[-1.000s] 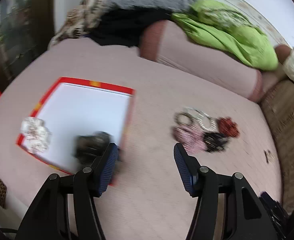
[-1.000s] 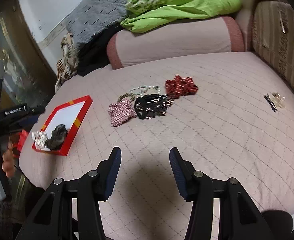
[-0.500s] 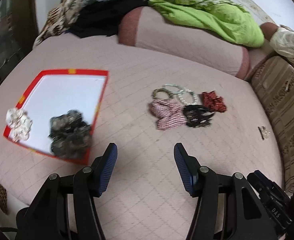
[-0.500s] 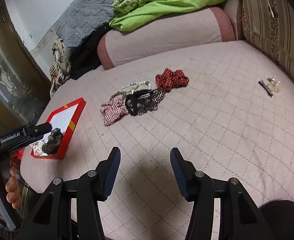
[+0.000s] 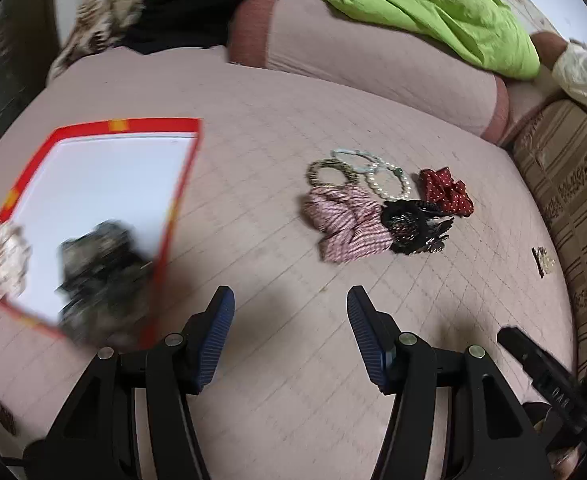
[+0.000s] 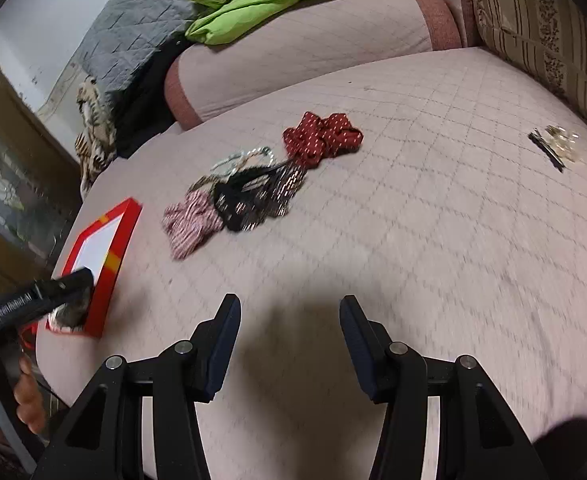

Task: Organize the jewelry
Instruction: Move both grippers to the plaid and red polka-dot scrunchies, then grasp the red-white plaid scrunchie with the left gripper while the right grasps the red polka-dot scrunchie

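A red-rimmed white tray [image 5: 93, 184] [image 6: 105, 244] lies on the pink quilted bed at the left. It holds a cream scrunchie [image 5: 1, 256] and a dark scrunchie [image 5: 101, 268]. A pile sits mid-bed: a pink striped scrunchie [image 5: 345, 226] [image 6: 191, 222], a black sequinned one [image 5: 407, 226] [image 6: 253, 200], a red dotted one [image 5: 445, 192] [image 6: 321, 138] and bead bracelets [image 5: 387, 178] [image 6: 241, 158]. My left gripper [image 5: 289, 336] is open and empty above the bed, between tray and pile. My right gripper [image 6: 289, 344] is open and empty, short of the pile.
Small hair clips [image 5: 543, 262] [image 6: 555, 146] lie at the right near a striped cushion [image 5: 573, 184]. A pink bolster [image 5: 373, 64] with a green blanket [image 5: 433, 12] and a grey quilt [image 6: 133, 40] lie at the back. The bed edge drops off at the left.
My left gripper has swung right, away from the dark scrunchie on the tray, and come closer to the pile. My right gripper has moved toward the pile.
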Tool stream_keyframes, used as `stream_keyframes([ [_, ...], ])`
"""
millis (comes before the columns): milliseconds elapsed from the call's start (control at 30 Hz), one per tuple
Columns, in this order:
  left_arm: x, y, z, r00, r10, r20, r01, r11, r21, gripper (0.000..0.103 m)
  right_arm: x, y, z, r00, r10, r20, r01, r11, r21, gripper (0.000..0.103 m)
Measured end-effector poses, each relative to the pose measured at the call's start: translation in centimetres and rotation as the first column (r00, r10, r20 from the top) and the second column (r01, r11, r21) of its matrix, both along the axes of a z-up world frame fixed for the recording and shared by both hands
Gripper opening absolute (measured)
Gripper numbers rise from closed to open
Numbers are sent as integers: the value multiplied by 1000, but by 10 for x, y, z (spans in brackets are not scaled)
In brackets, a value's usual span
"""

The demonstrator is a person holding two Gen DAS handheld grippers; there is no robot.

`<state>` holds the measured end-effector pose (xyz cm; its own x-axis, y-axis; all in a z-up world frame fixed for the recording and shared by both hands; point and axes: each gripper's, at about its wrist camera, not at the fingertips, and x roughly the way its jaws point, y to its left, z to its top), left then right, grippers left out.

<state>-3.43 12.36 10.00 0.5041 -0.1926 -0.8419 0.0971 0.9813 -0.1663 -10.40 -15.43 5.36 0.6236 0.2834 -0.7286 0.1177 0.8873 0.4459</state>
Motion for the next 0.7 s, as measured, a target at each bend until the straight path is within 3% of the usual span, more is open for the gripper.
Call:
stream_keyframes([
  [333, 72, -44, -49, 997, -68, -47, 66, 997, -39, 58, 103, -34, 1, 999, -30, 42, 31, 999, -31, 56],
  [700, 100, -55, -73, 993, -86, -86, 76, 992, -104, 58, 182, -49, -34, 996, -75, -44, 74, 997, -21, 58],
])
